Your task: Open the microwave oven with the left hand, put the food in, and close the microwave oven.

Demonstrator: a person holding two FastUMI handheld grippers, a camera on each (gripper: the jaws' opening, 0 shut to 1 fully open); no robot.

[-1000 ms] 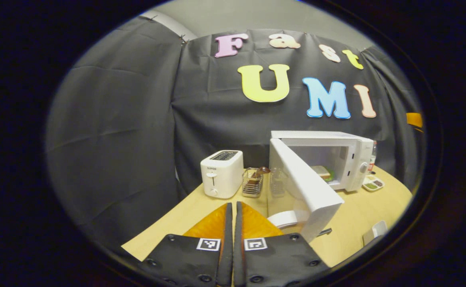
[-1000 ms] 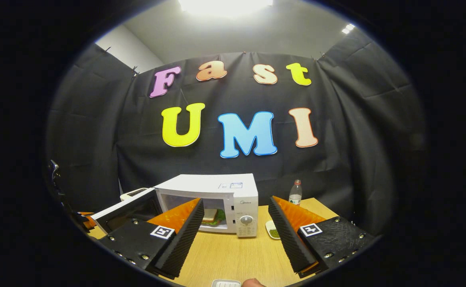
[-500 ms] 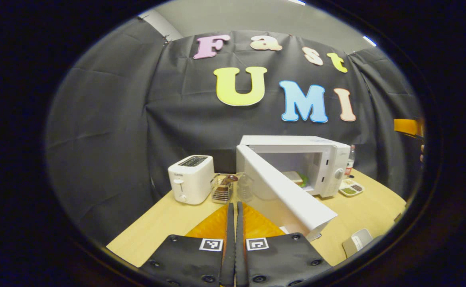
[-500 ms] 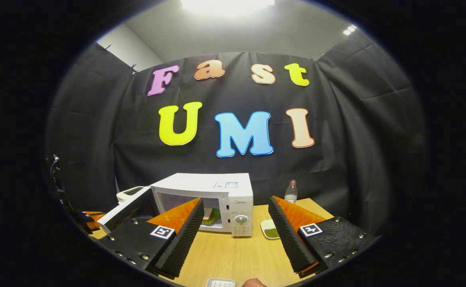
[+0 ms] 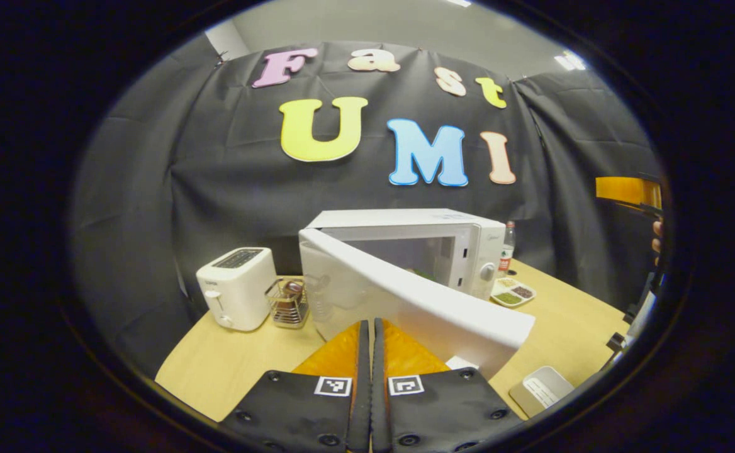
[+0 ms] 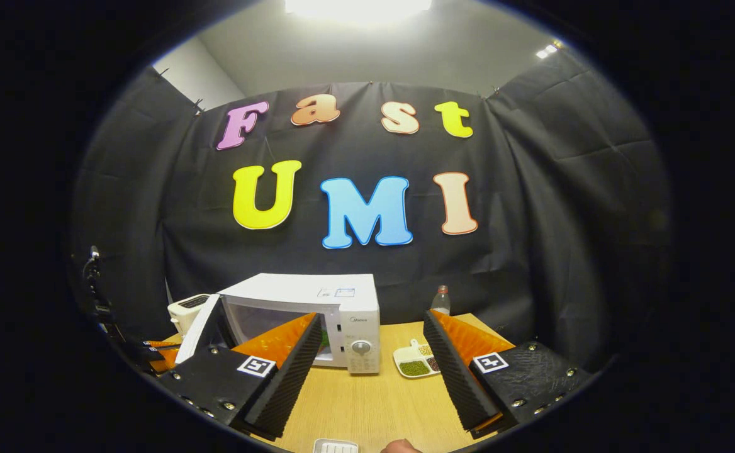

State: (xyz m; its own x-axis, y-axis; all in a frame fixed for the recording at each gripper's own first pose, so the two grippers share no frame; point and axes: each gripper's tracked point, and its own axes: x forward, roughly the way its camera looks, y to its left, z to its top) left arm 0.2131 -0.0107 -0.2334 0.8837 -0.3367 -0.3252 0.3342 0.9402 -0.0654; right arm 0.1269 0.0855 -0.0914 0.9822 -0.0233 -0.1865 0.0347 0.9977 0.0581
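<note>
Left gripper (image 5: 367, 327) jaws together, empty.

Left gripper (image 5: 367, 327) low in the left gripper view, fingers pressed together with nothing between them, tips just short of the microwave door (image 5: 418, 302). Door partly open, swung out from the white microwave (image 5: 430, 242) on the wooden table (image 5: 229, 365). Left of it a white toaster (image 5: 236, 287) and a wire basket (image 5: 288, 302); right of it a divided dish (image 5: 513, 293) and a bottle (image 5: 507, 245) behind.
</note>
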